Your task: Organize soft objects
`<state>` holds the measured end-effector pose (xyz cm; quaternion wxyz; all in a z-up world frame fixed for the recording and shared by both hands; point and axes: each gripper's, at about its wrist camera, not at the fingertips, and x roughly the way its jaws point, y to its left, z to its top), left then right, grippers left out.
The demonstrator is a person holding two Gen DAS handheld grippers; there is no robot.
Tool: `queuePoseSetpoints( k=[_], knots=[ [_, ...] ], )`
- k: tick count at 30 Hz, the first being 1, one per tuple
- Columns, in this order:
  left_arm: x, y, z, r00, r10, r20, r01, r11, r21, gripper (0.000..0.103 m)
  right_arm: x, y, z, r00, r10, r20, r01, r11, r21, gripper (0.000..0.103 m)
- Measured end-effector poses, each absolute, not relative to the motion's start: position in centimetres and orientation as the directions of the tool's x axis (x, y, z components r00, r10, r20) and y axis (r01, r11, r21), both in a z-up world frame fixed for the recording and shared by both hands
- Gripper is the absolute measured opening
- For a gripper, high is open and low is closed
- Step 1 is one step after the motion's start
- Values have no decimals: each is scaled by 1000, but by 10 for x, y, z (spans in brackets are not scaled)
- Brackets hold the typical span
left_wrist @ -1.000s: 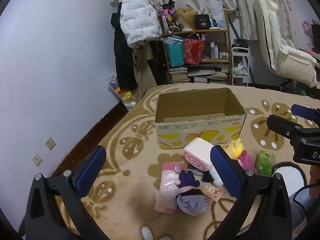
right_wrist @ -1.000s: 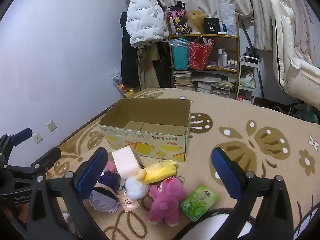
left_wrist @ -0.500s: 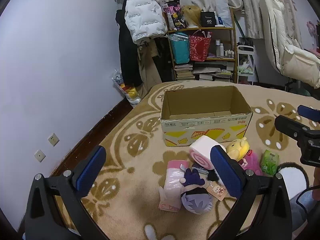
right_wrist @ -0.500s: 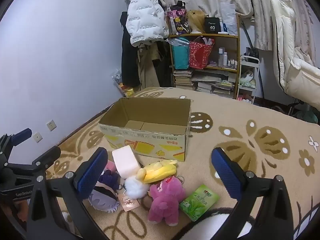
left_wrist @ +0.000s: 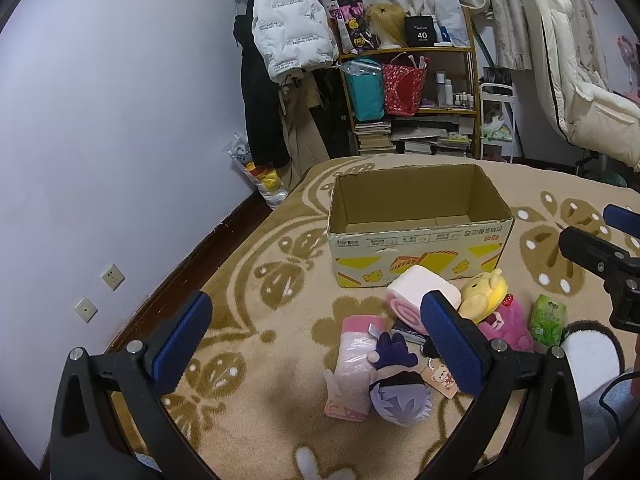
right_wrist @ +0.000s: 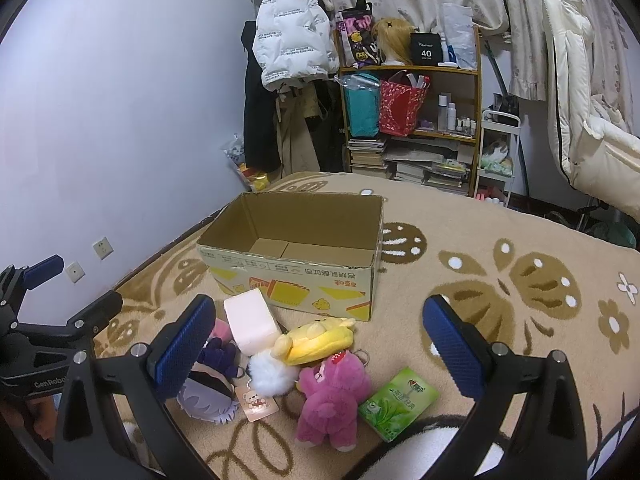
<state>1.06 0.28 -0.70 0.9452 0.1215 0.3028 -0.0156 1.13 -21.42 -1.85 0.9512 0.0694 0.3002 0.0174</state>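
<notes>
An empty cardboard box point(left_wrist: 416, 236) point(right_wrist: 296, 280) stands open on the beige carpet. In front of it lies a cluster of soft things: a pink-and-white roll cushion point(left_wrist: 416, 292) point(right_wrist: 250, 322), a yellow bear plush point(left_wrist: 482, 296) point(right_wrist: 316, 340), a magenta bear plush point(right_wrist: 330, 398) point(left_wrist: 506, 326), a purple-haired doll point(left_wrist: 398, 380) point(right_wrist: 208, 392), a pink tissue pack point(left_wrist: 354, 364) and a green tissue pack point(right_wrist: 398, 402) point(left_wrist: 548, 318). My left gripper point(left_wrist: 316, 344) hovers open above the carpet, left of the pile. My right gripper point(right_wrist: 316, 344) hovers open over the plush toys. Neither holds anything.
A white fluffy pompom point(right_wrist: 272, 374) and a bear tag point(right_wrist: 258, 402) lie among the toys. A wooden shelf point(left_wrist: 412, 96) with bags and books, hanging coats point(left_wrist: 288, 40) and a cream chair point(left_wrist: 576, 92) stand behind. The wall point(left_wrist: 100, 140) runs close on the left.
The left wrist view has shifted, so the box and toys sit further right and slightly lower in it. The right gripper has hardly moved. Both stay open.
</notes>
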Motion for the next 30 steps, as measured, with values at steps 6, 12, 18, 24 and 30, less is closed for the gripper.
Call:
queuePoseSetpoints(
  k=[6,12,18,24,30],
  knots=[
    [10,2,-8,816,47,-577,105,968,227,103,13,-213,-26,817,77,-571,4,990,140,103],
    [11,2,-11,812,52,-582,105,967,232,103,12,-213,-24,816,77,-572,5,990,140,103],
    [11,1,-10,809,54,-585,104,967,232,103,14,-210,-25,813,80,-576,0,990,138,103],
    [12,1,-10,807,61,-588,99,967,237,103,13,-210,-22,812,82,-578,-5,991,133,103],
    [13,1,-10,805,60,-590,104,965,239,103,12,-210,-22,813,80,-577,-6,992,128,103]
  ],
)
